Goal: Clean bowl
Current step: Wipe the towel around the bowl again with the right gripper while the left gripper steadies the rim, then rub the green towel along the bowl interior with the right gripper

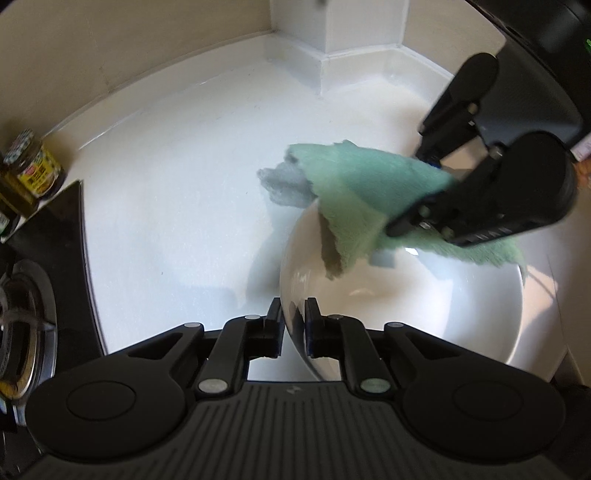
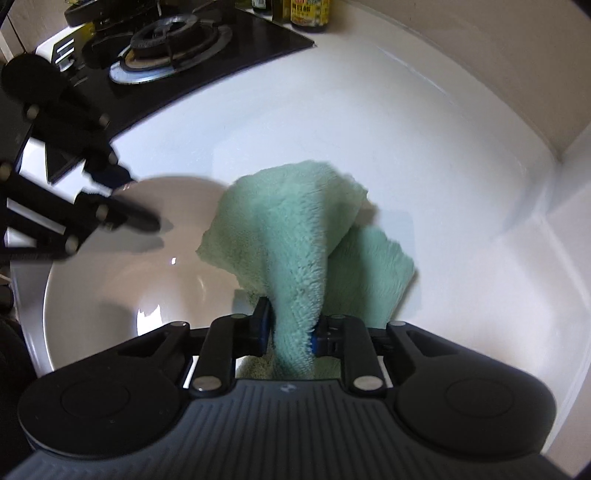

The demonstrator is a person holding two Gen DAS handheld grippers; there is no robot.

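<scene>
A white bowl (image 1: 406, 306) stands on the white counter. My left gripper (image 1: 294, 314) is shut on the bowl's near rim, one finger inside and one outside. My right gripper (image 1: 410, 192) is shut on a green cloth (image 1: 373, 184) and holds it over the bowl's far rim, the cloth hanging partly into the bowl. In the right wrist view the cloth (image 2: 295, 236) is pinched in my right gripper (image 2: 290, 325) beside the bowl (image 2: 122, 280), and my left gripper (image 2: 138, 199) grips the bowl's far rim.
A gas hob (image 2: 173, 40) with a black glass top lies beside the white counter (image 1: 177, 184). Jars and bottles (image 1: 31, 166) stand behind the hob by the wall. A wall corner post (image 1: 332, 33) juts onto the counter's back edge.
</scene>
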